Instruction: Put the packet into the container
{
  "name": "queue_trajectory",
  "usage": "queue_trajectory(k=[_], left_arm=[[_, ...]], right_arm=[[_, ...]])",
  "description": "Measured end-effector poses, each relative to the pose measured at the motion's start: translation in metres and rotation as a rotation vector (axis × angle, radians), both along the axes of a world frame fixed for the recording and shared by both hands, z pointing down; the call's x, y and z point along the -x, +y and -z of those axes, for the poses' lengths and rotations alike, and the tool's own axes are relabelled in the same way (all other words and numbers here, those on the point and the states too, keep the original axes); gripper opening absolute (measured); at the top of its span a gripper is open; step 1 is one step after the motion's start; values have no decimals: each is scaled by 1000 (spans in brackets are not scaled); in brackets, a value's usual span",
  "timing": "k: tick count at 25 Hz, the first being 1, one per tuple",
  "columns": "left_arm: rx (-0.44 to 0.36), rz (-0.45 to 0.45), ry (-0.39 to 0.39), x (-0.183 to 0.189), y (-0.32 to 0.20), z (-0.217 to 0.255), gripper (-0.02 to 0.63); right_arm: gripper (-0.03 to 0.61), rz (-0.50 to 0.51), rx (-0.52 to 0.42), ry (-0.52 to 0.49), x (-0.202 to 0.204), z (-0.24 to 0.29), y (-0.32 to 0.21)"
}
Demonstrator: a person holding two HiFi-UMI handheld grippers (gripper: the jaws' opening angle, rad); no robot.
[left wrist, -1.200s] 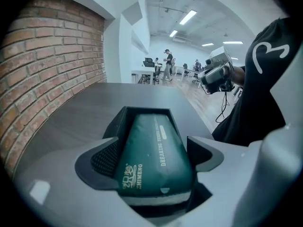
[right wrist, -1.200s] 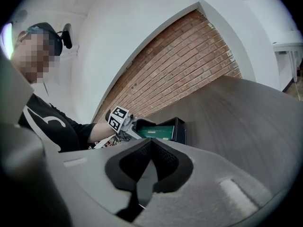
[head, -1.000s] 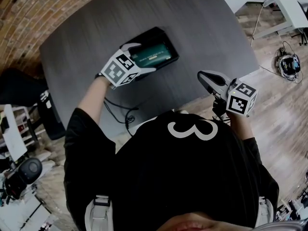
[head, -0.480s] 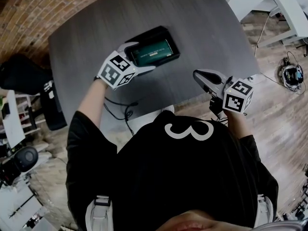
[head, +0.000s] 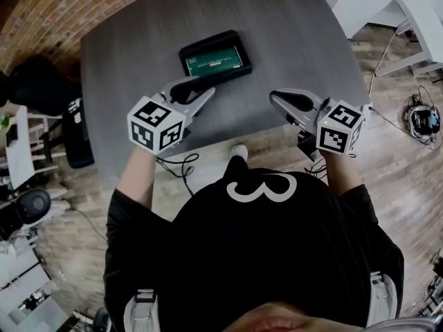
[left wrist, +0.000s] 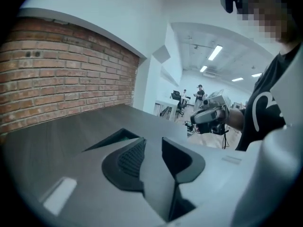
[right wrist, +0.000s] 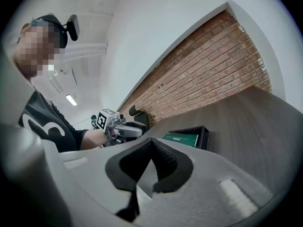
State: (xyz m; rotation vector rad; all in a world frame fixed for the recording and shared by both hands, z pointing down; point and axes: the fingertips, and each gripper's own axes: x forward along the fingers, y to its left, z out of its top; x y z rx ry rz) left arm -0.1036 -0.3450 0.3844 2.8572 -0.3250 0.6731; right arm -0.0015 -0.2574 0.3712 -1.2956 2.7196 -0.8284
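Observation:
The green packet lies flat inside the black container at the far middle of the grey table. My left gripper hovers over the table just short of the container. Its jaws are closing, a narrow gap still shows between the pads, and nothing is between them. In the left gripper view only the container's corner shows behind the left gripper. My right gripper is shut and empty at the table's near right edge. From the right gripper I see the packet in the container.
A dark chair stands at the table's left and a brick wall runs behind it. A black cable loops on the wooden floor below the near edge. White desks and a round device are at the right.
My left gripper has drawn back from the container toward the table's near edge, leaving the packet inside, and its jaws have narrowed. The right gripper has hardly moved.

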Motion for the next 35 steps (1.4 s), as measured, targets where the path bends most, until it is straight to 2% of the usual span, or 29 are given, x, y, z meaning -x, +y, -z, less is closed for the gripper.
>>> queue_trajectory(k=[2,3,7,12,16,21,35], left_arm=[[25,49,54,-1,26,10,34],[46,63,86,-2,40,14,15],[104,76,188,-8,96,37,15],[68,158,262,-12,137,60,15],[44,222,230,-13,152,54,15],[19,275,230,-13,161,50,15],[8,273,248,-14,184,53,15]], right_arm=[[2,33,-34,17,6,9,9],[2,49,-48,19,9,14,15],[2,107,-89,16,25,30,40],[2,144,-133,4,32,42,66],[0,149,-159,5,32,44,82],[0,159,-176,17,28,44,98],[0,167,-182,24,32,42,117]])
